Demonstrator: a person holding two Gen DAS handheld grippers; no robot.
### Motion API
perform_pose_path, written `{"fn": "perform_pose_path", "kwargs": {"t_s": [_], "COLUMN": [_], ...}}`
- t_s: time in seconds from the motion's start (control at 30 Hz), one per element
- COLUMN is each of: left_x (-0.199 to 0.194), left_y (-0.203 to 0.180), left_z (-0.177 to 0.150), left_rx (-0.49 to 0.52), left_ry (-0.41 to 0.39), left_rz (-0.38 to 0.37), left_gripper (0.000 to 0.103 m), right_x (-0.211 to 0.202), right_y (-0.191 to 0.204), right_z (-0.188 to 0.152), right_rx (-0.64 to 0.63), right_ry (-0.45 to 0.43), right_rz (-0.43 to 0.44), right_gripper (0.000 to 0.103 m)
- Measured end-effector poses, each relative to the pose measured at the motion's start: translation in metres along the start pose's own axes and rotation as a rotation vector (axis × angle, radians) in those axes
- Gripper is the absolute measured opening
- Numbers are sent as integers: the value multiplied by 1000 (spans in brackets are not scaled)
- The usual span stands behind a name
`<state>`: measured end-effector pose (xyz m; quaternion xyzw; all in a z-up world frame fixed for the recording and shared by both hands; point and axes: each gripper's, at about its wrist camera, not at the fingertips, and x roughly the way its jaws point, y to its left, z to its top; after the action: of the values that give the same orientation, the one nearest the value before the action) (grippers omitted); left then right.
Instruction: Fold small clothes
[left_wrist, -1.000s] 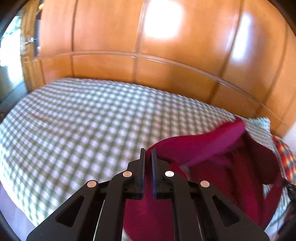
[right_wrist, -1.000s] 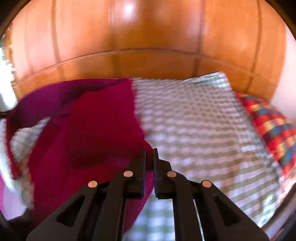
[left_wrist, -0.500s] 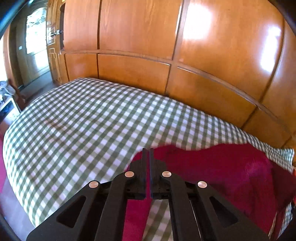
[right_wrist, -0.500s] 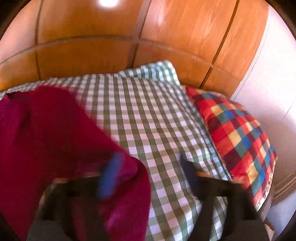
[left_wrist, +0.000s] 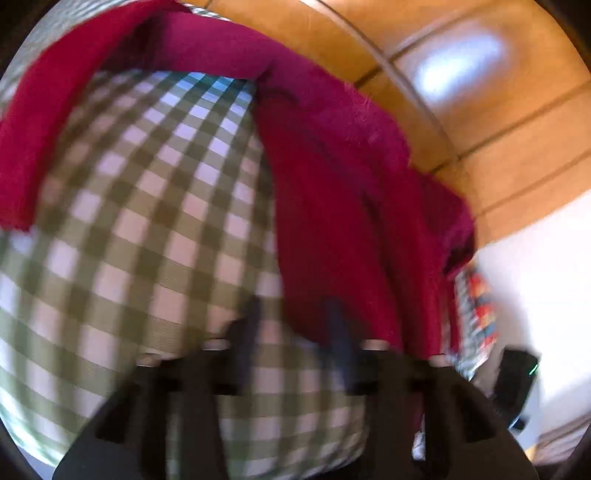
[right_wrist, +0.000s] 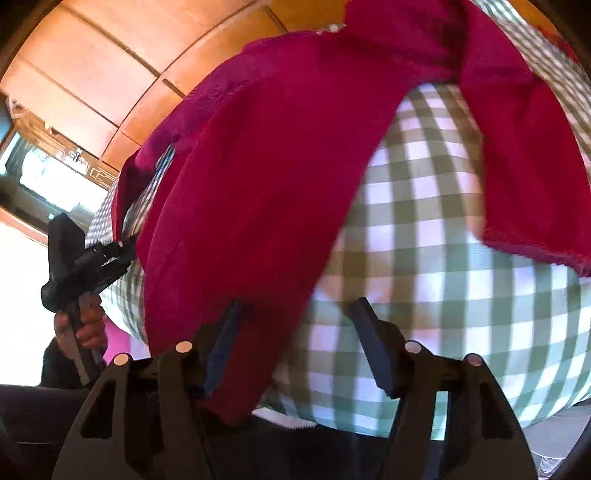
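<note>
A dark red garment (left_wrist: 343, 192) lies spread on the green-and-white checked bed cover (left_wrist: 155, 221), with a sleeve curving round at the upper left. It also shows in the right wrist view (right_wrist: 266, 177), one part running down to the bed's near edge. My left gripper (left_wrist: 295, 325) is open, blurred, low over the cover at the garment's lower edge, holding nothing. My right gripper (right_wrist: 295, 325) is open over the garment's lower part and the cover (right_wrist: 413, 258), holding nothing. The left gripper shows in a hand at the left of the right wrist view (right_wrist: 85, 254).
A wooden panelled headboard wall (left_wrist: 480, 110) stands behind the bed, also in the right wrist view (right_wrist: 110, 66). A plaid red, blue and yellow pillow (left_wrist: 476, 306) lies at the right bed edge. A bright window (right_wrist: 44, 173) is at far left.
Both grippers were shut on the red garment one second ago. Both have opened and let it go. The garment now lies on the bed, and both cameras have tilted down close to it.
</note>
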<state>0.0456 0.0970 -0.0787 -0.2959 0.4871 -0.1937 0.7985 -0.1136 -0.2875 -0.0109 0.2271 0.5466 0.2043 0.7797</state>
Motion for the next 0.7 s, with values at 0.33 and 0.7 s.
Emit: {"fn": "perform_pose_path", "kwargs": {"t_s": [0.33,0.7], "left_x": [12,-96], "left_y": [-44,-43], "left_z": [13,40], "left_rx": [129,118], "left_ry": [-16,-19], "left_rz": [24,-6], "left_gripper": [8,8], "right_x": [-29,-83], "right_y": [15,-27], "right_z": [15,38], "right_rx": [-118,-118], "right_ry": [-110,-210], "right_rz": [-28,-247], "right_gripper": [10,9]}}
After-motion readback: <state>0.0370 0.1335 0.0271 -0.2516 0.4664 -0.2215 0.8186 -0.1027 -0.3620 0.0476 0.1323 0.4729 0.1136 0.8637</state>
